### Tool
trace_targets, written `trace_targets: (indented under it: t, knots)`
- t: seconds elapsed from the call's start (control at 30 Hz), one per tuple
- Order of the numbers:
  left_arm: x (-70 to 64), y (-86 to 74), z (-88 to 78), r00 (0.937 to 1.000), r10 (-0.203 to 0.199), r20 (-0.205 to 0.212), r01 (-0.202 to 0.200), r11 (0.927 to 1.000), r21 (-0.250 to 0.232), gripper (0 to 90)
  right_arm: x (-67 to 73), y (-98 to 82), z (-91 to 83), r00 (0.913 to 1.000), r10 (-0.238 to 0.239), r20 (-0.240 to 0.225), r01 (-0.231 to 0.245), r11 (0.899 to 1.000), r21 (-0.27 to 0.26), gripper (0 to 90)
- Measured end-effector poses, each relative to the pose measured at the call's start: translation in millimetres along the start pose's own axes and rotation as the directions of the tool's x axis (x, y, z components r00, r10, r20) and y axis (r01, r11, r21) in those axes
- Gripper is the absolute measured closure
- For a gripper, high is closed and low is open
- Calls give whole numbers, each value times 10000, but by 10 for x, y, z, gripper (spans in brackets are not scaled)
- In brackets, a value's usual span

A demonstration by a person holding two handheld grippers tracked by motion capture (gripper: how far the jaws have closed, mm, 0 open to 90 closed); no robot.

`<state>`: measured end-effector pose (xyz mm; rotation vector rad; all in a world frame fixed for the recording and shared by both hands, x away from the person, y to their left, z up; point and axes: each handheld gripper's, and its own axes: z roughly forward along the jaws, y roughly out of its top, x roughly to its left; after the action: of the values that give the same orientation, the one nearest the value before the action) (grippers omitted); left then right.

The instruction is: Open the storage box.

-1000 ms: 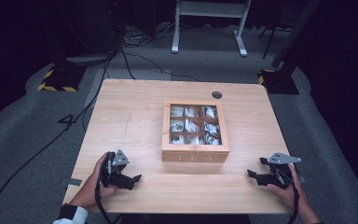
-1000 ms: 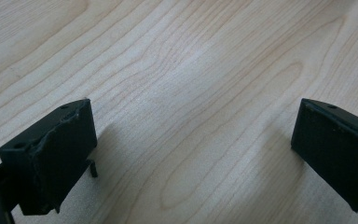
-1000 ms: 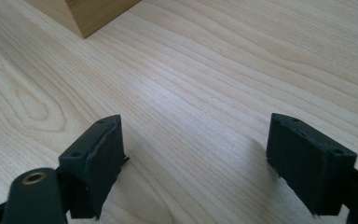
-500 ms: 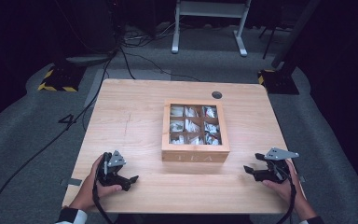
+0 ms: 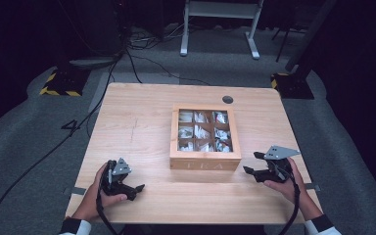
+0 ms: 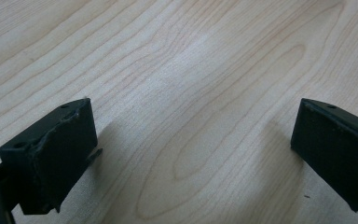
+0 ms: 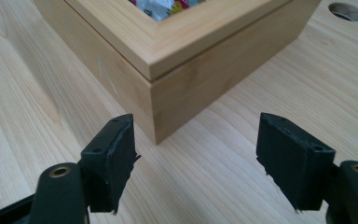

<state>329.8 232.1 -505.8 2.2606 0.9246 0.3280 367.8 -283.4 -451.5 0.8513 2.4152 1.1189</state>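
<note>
Dark floor and cables surround a wooden table (image 5: 127,127) with a tea box (image 5: 205,138) at its middle, lid shut, packets showing through the glass. Right of the box's near corner, the right gripper (image 5: 252,163) points at it; its jaws have just been closing a little but stand wide, nothing between them. Left of the box, well apart, the left gripper (image 5: 138,191) rests near the table, jaws wide and empty. Nothing looks started: the box is untouched, so opening it is likely all ahead.
</note>
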Motion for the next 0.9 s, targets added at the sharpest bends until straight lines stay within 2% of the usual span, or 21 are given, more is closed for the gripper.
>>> trace_targets:
  t: [0.3,0.53,0.9]
  knots:
    - [1,0,1,10000,-2,23,2,10000,-6,6,62,181,125,9998,-147,-119,144,9997,-176,303]
    - [2,0,1,10000,5,23,-5,10000,-1,5,78,246,219,9998,-192,-62,192,9998,-26,319]
    - [2,1,1,10000,8,23,-8,10000,3,6,116,299,313,9990,-160,-418,156,9998,-119,305]
